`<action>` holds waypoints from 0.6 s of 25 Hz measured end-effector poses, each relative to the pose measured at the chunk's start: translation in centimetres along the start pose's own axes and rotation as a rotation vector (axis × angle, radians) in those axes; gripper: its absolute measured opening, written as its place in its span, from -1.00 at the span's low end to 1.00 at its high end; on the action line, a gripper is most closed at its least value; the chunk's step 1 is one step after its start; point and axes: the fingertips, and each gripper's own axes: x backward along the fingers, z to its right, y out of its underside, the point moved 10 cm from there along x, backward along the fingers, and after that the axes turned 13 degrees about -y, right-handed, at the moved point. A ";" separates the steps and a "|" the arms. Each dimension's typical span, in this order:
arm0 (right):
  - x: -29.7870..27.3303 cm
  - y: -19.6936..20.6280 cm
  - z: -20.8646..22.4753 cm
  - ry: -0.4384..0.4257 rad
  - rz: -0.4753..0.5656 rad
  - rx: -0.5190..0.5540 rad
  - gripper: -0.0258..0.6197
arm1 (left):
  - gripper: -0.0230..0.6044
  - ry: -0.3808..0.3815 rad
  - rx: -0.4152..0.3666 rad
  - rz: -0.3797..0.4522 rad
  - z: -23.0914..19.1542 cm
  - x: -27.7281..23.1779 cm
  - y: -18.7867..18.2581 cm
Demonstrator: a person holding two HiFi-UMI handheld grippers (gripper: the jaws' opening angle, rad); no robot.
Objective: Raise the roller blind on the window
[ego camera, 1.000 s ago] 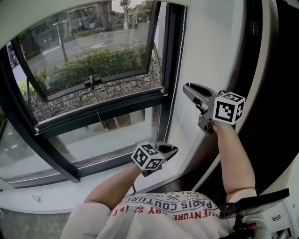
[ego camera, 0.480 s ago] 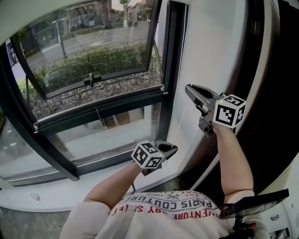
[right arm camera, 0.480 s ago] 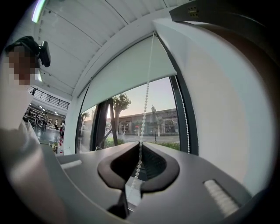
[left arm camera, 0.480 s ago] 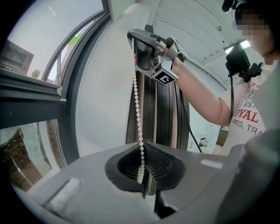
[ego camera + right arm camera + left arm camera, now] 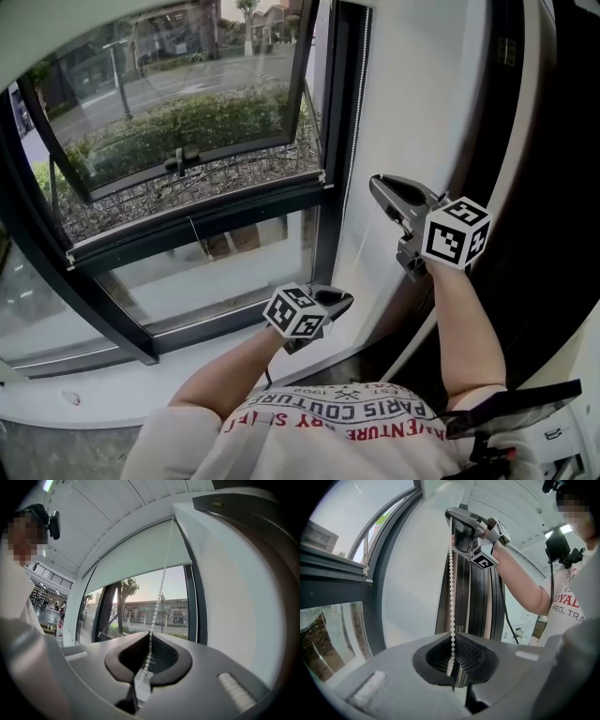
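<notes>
A white bead chain (image 5: 451, 588) hangs beside the window's right frame and runs up to the pale roller blind (image 5: 136, 562), which covers only the top of the glass. My left gripper (image 5: 344, 298) is the lower one, and its jaws (image 5: 452, 651) are shut on the chain. Higher up, my right gripper (image 5: 379, 184) holds the same chain (image 5: 159, 599). Its jaws (image 5: 149, 651) have just been closing with the beads between them and now pinch them. The right gripper (image 5: 454, 515) also shows from below, at the top of the chain.
A tilted-out window sash (image 5: 187, 103) and dark frame (image 5: 333, 141) fill the left. A white wall pillar (image 5: 412, 94) stands behind the chain, with dark slatted panels (image 5: 480, 597) to its right. The white sill (image 5: 94, 389) lies below.
The right gripper sits slightly lower in the head view. The left gripper has kept its place.
</notes>
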 end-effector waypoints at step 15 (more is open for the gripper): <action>0.7 7.4 -1.2 0.007 -0.104 -0.119 -0.86 | -0.91 -0.036 0.033 -0.081 -1.3 -1.2 4.1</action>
